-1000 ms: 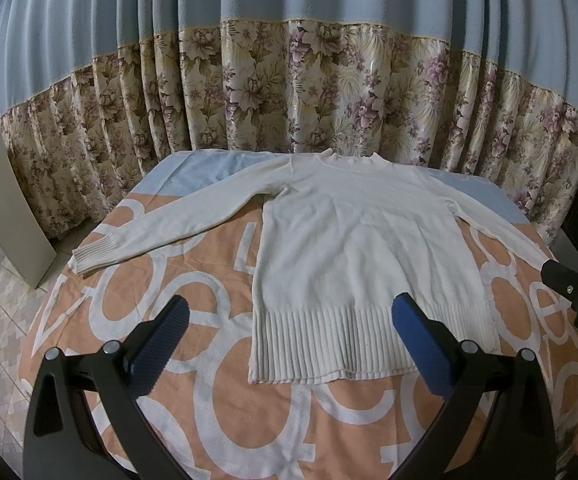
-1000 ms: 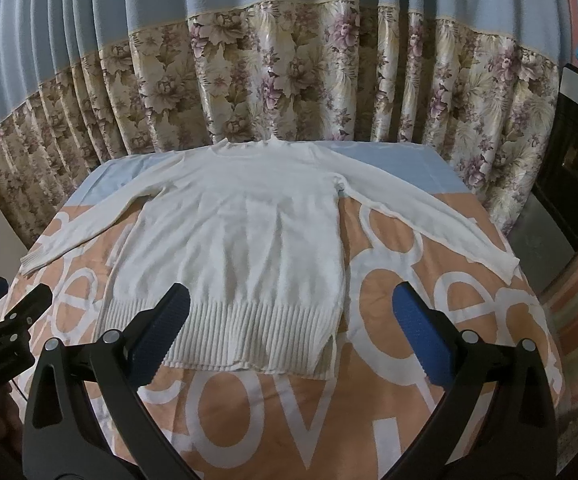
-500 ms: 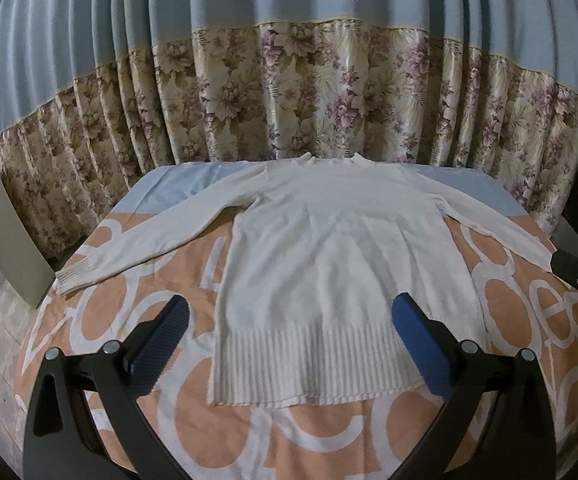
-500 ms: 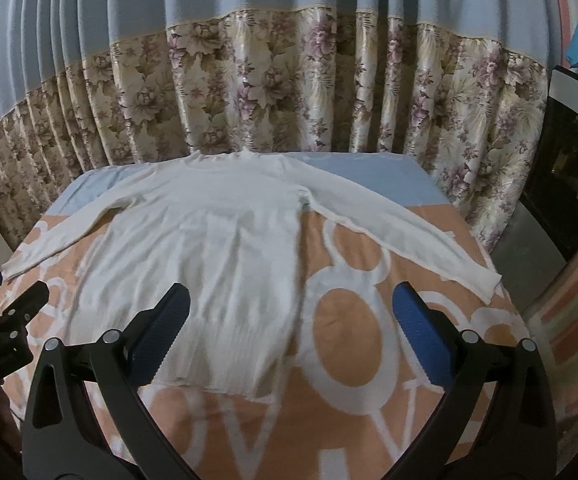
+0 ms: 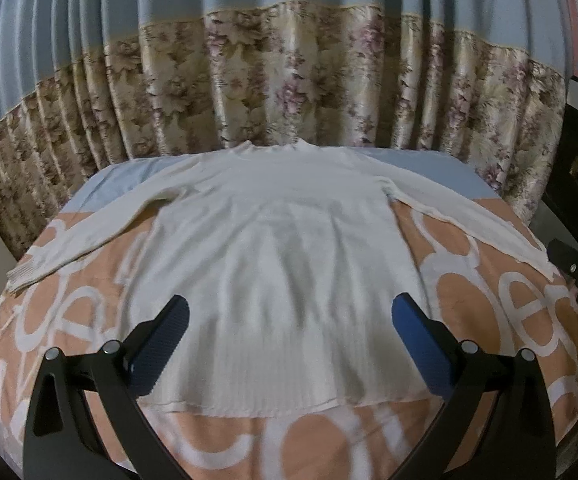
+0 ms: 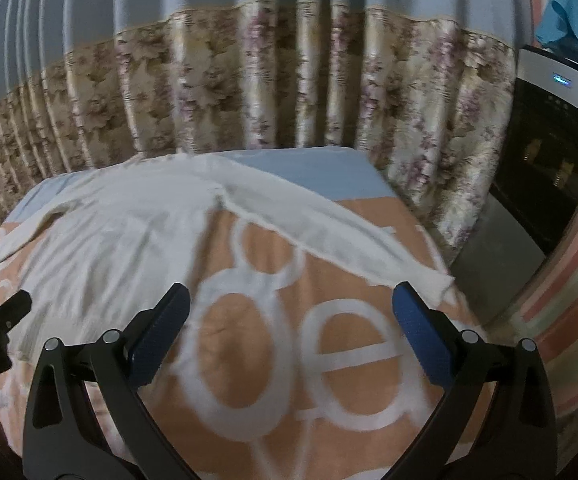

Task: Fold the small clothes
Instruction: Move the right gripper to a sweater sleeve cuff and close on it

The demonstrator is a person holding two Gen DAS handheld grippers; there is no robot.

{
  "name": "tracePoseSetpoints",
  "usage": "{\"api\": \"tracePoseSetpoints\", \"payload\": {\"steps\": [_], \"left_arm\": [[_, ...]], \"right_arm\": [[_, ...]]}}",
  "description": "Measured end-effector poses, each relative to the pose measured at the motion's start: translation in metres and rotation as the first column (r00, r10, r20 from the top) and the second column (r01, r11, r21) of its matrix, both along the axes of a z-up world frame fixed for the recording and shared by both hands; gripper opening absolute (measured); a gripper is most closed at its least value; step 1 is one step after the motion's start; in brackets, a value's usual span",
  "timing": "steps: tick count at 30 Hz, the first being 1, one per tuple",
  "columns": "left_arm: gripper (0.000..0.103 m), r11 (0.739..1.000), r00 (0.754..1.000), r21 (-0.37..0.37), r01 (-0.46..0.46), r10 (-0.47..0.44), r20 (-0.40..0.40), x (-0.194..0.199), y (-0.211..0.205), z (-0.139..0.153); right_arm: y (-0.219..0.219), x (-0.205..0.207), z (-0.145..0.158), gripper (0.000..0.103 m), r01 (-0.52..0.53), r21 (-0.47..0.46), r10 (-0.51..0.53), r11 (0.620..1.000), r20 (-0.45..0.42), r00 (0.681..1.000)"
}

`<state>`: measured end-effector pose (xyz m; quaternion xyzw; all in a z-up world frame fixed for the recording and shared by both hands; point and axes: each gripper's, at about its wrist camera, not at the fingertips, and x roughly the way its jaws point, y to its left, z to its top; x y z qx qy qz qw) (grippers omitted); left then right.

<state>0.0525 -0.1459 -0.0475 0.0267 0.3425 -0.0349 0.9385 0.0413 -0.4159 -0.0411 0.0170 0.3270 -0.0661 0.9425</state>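
Both claws are held wide open and empty: the left claw (image 5: 289,330) above the near hem of the white sweater (image 5: 281,248), the right claw (image 6: 291,322) swung rightward since a second ago, now over bare orange cloth (image 6: 273,344) beside the right sleeve (image 6: 329,232). The sweater is spread flat on the bed.

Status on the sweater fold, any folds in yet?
Done: the white sweater lies flat on the orange bedcover, both sleeves spread out, so only the layout is done. In hand: nothing; left gripper and right gripper are open above the fabric, the right near the sleeve cuff. Left: every fold.
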Motion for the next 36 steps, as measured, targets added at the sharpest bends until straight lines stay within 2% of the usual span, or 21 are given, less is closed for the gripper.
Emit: {"api": "tracePoseSetpoints", "payload": {"steps": [5,11,14,22,30,34,36], "left_arm": [[0.101,1.000,1.000,-0.003,0.013,-0.013,-0.014,0.014,-0.026,-0.012],[0.101,1.000,1.000,0.003,0.022,-0.022,-0.018,0.024,-0.048,-0.024],[0.101,1.000,0.999,0.008,0.029,-0.029,-0.019,0.024,-0.051,-0.027],[0.101,0.999,0.999,0.030,0.046,-0.045,-0.021,0.026,-0.054,-0.034],[0.101,0.998,0.999,0.036,0.047,-0.046,-0.026,0.028,-0.055,-0.039],[0.101,0.998,0.998,0.043,0.052,-0.050,-0.034,0.031,-0.056,-0.043],[0.101,0.998,0.998,0.044,0.051,-0.050,-0.038,0.033,-0.057,-0.045]], "right_arm": [[-0.048,0.006,-0.018,0.099,0.054,0.024,-0.054,0.998,-0.019,0.998],[-0.095,0.019,-0.049,0.090,0.127,-0.044,-0.131,0.991,-0.110,0.985],[-0.121,0.026,-0.064,0.084,0.151,-0.019,-0.152,0.988,-0.142,0.978],[-0.157,0.045,-0.086,0.076,0.143,0.047,-0.131,0.989,-0.198,0.971],[-0.185,0.065,-0.097,0.055,0.159,0.102,-0.133,0.982,-0.226,0.965],[-0.191,0.072,-0.103,0.052,0.147,0.125,-0.114,0.981,-0.234,0.966],[-0.193,0.074,-0.104,0.047,0.142,0.139,-0.107,0.980,-0.231,0.967]]}}
